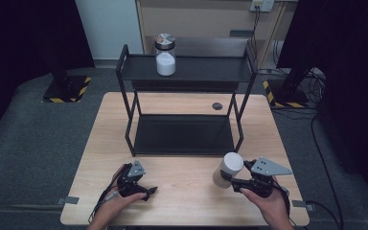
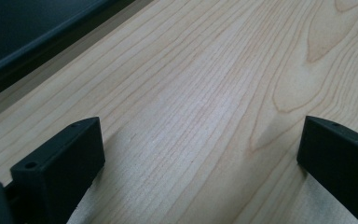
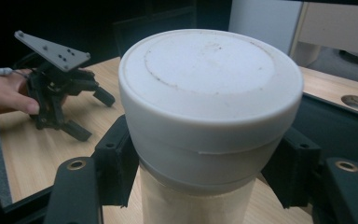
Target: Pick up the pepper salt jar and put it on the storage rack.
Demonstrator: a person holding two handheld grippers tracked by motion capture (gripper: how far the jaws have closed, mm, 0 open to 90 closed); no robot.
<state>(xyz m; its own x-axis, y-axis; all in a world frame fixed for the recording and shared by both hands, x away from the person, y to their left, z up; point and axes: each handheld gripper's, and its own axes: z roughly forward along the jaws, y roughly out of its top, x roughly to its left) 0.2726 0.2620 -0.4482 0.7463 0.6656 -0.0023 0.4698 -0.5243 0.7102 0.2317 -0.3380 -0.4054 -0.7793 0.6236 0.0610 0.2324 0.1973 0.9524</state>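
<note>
My right gripper (image 1: 226, 176) is shut on a container (image 1: 231, 165) with a white lid and a tan body, held tilted just above the table's front right. In the right gripper view the jaws clamp the container (image 3: 205, 116) on both sides just below its lid. At the front left, my left gripper (image 1: 148, 191) rests low over the wooden table (image 1: 182, 191). Its jaws stand wide apart with bare wood between them, and the left gripper (image 2: 200, 149) holds nothing. A glass jar (image 1: 165, 54) with a metal lid and white contents stands on the top shelf.
A black two-tier shelf rack (image 1: 184, 72) stands at the middle and back of the table, its lower tray (image 1: 182, 134) bare. A round cable hole (image 1: 217, 106) sits behind the rack's right leg. Bare wood runs along the front edge between the two hands.
</note>
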